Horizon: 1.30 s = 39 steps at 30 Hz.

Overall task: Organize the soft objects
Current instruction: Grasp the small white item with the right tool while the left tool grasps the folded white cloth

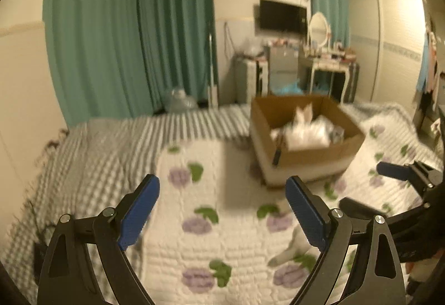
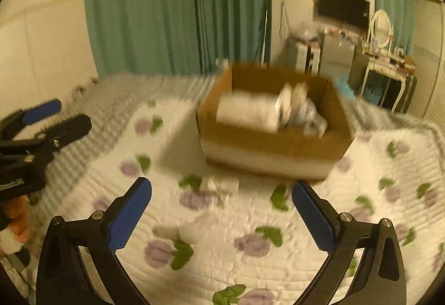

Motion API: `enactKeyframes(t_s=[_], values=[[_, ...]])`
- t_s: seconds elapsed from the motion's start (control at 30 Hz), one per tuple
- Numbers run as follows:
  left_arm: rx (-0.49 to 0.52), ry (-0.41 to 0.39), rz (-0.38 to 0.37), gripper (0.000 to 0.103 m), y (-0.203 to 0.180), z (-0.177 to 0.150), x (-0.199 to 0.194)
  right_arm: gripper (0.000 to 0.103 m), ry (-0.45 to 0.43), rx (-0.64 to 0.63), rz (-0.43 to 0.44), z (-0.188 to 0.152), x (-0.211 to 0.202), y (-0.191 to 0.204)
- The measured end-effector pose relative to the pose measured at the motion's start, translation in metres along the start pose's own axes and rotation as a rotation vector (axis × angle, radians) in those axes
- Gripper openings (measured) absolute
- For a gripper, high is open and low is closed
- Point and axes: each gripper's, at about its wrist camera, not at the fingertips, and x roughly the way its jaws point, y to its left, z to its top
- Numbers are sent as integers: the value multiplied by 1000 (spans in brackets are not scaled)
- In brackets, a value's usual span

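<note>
A bedroom with teal curtains [image 1: 128, 35], a black wall-mounted screen [image 1: 282, 16] and a white dressing table with an oval mirror [image 1: 329, 60] fills the upper part of both views. Below lies a bed [image 1: 91, 143] under a grey-and-white striped cover, with a white quilted blanket printed with purple flowers and green leaves [image 1: 200, 221] spread over it. An open brown cardboard box [image 1: 303, 157] stands on the blanket at centre right of the left wrist view, holding blurred white soft items [image 1: 306, 132]; what they are cannot be told. More small white soft pieces [image 2: 219, 184] lie on the blanket just in front of the box, at the centre of the right wrist view. The left gripper [image 1: 222, 213] holds its blue-padded jaws wide with nothing between them. The right gripper [image 2: 222, 217] likewise shows wide, empty jaws above the blanket.
</note>
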Motion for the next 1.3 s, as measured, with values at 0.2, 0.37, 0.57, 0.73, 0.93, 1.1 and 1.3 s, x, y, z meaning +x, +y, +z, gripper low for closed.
enactKeyframes(t_s=[0.2, 0.37, 0.57, 0.73, 0.93, 1.1, 1.3], values=[[-26, 155, 5, 93, 2, -52, 48, 95, 168, 14, 102, -45, 72, 10], [-22, 224, 16, 93, 10, -76, 65, 89, 238, -11, 170, -53, 99, 22], [-22, 237, 0, 93, 12, -80, 68, 71, 252, -42, 136, -61, 108, 32], [-16, 241, -9, 93, 7, -80, 66, 47, 234, -49, 143, -58, 103, 34], [-9, 267, -2, 93, -1, -80, 67, 29, 210, -18, 160, -54, 93, 26], [-9, 250, -22, 92, -11, -68, 63, 27, 181, 15, 171, -47, 80, 13], [9, 229, -75, 92, -30, -55, 68, 27, 101, 91, 110, -29, 56, -32]])
